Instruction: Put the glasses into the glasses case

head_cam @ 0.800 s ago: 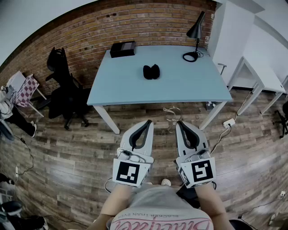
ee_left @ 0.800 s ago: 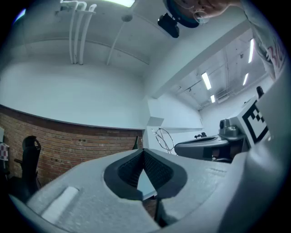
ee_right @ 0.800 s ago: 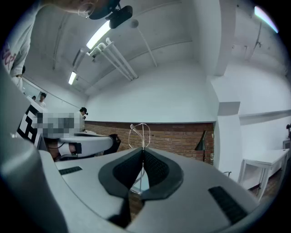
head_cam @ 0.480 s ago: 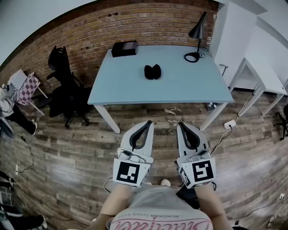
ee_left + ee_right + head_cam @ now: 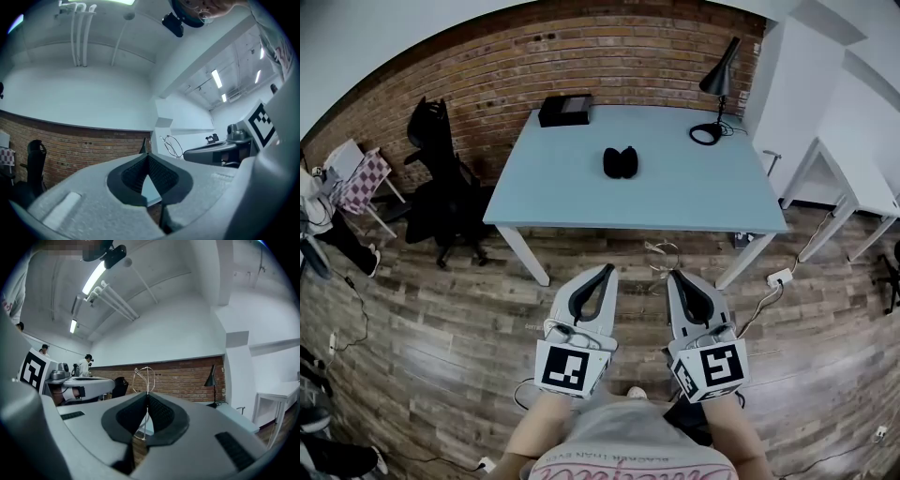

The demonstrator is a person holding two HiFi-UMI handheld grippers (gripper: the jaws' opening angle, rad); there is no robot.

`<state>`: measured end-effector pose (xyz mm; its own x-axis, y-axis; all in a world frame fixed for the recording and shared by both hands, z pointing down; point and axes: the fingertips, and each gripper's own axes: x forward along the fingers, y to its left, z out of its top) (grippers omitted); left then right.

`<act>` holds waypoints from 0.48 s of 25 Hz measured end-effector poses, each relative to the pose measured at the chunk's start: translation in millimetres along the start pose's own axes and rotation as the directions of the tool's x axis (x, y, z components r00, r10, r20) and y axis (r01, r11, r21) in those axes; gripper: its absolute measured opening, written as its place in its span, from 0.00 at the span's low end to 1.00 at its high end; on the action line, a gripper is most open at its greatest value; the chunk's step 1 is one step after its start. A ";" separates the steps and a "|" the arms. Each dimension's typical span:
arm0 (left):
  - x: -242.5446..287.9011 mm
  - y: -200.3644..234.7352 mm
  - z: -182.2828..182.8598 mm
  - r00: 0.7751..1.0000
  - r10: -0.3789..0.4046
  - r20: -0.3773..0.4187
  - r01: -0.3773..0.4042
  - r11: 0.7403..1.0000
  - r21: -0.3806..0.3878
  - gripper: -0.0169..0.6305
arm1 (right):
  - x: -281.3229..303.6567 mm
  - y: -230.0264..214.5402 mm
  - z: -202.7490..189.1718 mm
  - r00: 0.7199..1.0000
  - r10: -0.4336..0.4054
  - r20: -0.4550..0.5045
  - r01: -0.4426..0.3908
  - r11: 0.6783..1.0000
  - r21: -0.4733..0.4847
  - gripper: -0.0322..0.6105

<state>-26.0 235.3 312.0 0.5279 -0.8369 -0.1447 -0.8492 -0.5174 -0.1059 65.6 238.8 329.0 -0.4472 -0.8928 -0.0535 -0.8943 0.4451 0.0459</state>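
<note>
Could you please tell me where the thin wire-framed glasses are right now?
The thin wire-framed glasses are clamped in the right gripper, in the head view's lower middle, over the wooden floor and short of the light blue table.

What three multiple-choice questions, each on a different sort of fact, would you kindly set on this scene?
1. Where is the black case?
A. near the middle of the table
B. on the floor
C. on a chair

2. What colour is the table top?
A. red
B. light blue
C. black

3. What state is the right claw in?
A. open and empty
B. shut on the glasses
C. shut on a lamp

Answers:
1 A, the head view shows the case lying mid-table.
2 B, the top is pale blue against the brown floor.
3 B, the right gripper view shows the thin wire frame pinched between closed jaws.
</note>
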 end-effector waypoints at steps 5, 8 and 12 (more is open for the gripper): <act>8.3 -10.0 -2.2 1.000 0.028 -0.007 -0.028 1.000 0.014 0.03 | 0.4 -14.0 -7.0 0.999 0.031 -0.016 -0.031 0.999 0.017 0.07; 15.2 -12.9 -1.7 0.999 0.040 -0.011 -0.040 0.999 0.022 0.03 | 4.8 -21.9 -7.0 0.999 0.048 -0.017 -0.048 0.999 0.026 0.07; 27.1 -5.9 -6.5 0.998 0.055 -0.018 -0.055 0.998 0.020 0.03 | 16.5 -27.0 -12.9 0.997 0.073 -0.025 -0.072 0.996 0.045 0.07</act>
<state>-6.7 214.6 315.1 0.4798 -0.8673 -0.1327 -0.8764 -0.4669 -0.1176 82.5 211.2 339.8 -0.5111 -0.8592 -0.0249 -0.8595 0.5111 0.0044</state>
